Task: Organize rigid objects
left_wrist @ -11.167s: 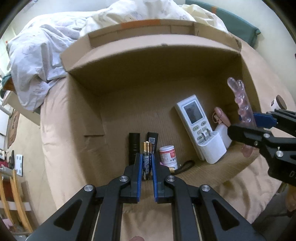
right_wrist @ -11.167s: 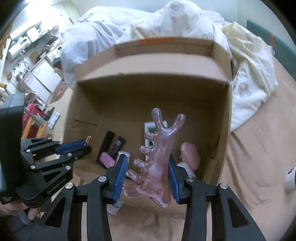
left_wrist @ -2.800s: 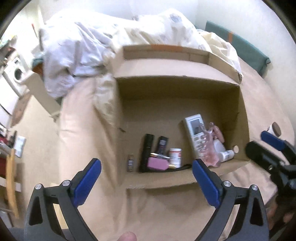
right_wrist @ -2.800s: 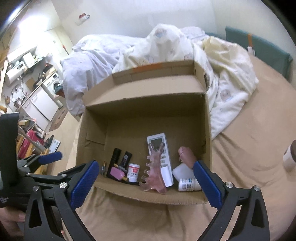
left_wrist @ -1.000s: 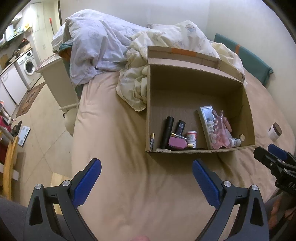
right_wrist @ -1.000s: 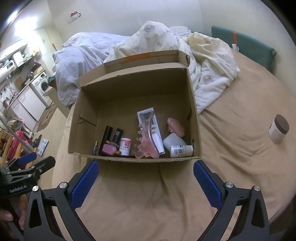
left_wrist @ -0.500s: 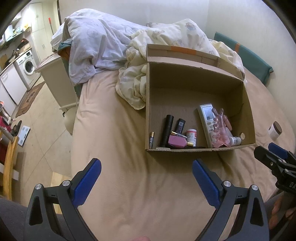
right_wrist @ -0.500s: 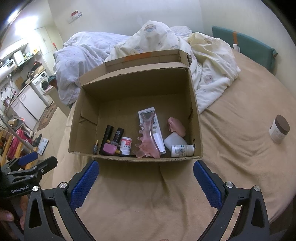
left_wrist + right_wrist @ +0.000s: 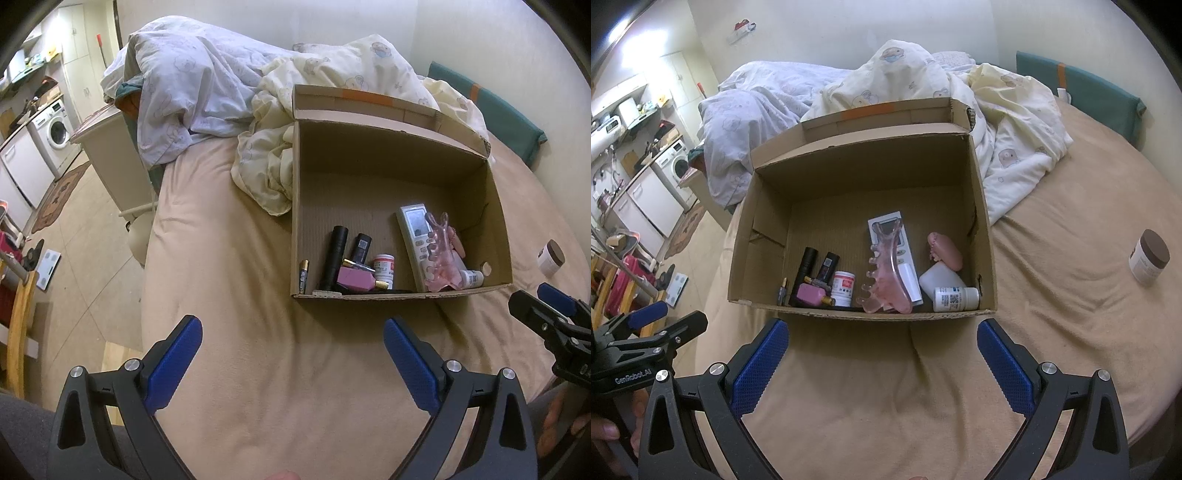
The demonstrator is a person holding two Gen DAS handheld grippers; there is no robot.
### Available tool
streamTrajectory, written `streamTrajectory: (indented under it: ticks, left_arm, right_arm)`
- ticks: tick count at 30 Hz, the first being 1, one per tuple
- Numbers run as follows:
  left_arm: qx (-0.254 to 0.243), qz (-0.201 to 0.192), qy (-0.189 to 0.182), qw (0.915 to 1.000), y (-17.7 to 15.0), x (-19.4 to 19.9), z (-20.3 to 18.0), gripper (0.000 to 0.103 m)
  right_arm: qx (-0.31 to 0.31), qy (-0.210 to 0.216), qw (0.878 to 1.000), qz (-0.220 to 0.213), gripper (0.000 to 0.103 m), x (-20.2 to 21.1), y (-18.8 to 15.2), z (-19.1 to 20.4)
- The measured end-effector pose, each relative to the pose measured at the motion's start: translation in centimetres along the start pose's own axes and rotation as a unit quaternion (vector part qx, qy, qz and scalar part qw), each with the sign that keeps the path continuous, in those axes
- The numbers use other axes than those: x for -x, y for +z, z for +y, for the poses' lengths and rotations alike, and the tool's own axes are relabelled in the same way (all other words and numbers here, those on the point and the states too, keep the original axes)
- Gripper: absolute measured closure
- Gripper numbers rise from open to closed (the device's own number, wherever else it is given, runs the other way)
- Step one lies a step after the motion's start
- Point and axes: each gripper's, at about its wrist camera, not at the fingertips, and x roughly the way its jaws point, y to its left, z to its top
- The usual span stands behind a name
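An open cardboard box (image 9: 388, 158) (image 9: 864, 170) lies on the bed with small things along its near edge. Inside are a battery (image 9: 303, 275), a black tube (image 9: 335, 251), a pink bottle (image 9: 355, 279) (image 9: 811, 292), a small red-and-white jar (image 9: 384, 268) (image 9: 844, 283), a white remote (image 9: 415, 236) (image 9: 886, 230), a clear pink comb-like tool (image 9: 441, 258) (image 9: 884, 273) and a white bottle (image 9: 955, 298). My left gripper (image 9: 291, 354) and right gripper (image 9: 882, 356) both hang open and empty above the beige sheet, short of the box.
A brown-lidded jar (image 9: 1148, 260) (image 9: 551, 258) stands on the sheet to the right of the box. Rumpled duvets (image 9: 871, 85) pile up behind the box. A teal headboard cushion (image 9: 1082, 88) is at the far right. Floor and a washing machine (image 9: 55, 129) lie left.
Both grippers have let go of the battery and the pink tool, which now lie in the box. Both have opened wide and drawn back from it; in the last second almost nothing moved.
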Motion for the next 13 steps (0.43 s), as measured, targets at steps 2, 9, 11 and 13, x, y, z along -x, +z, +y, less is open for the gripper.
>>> streamTrajectory:
  ticks: [2, 9, 11, 13]
  left_arm:
    - [0.0, 0.001, 0.0, 1.0, -0.07, -0.07, 0.02, 0.005]
    - [-0.002, 0.004, 0.001, 1.0, -0.23, -0.36, 0.08, 0.005]
    - [-0.002, 0.004, -0.001, 1.0, -0.28, -0.37, 0.1, 0.005]
    - [0.0, 0.002, -0.007, 1.0, -0.3, -0.37, 0.14, 0.005]
  right_arm:
    - [0.001, 0.0, 1.0, 0.0, 0.0, 0.03, -0.04, 0.01]
    - [0.001, 0.0, 1.0, 0.0, 0.0, -0.02, -0.01, 0.01]
    - [0.0, 0.0, 1.0, 0.001, 0.0, -0.02, -0.03, 0.03]
    - [0.0, 0.001, 1.0, 0.0, 0.0, 0.01, -0.05, 0.05]
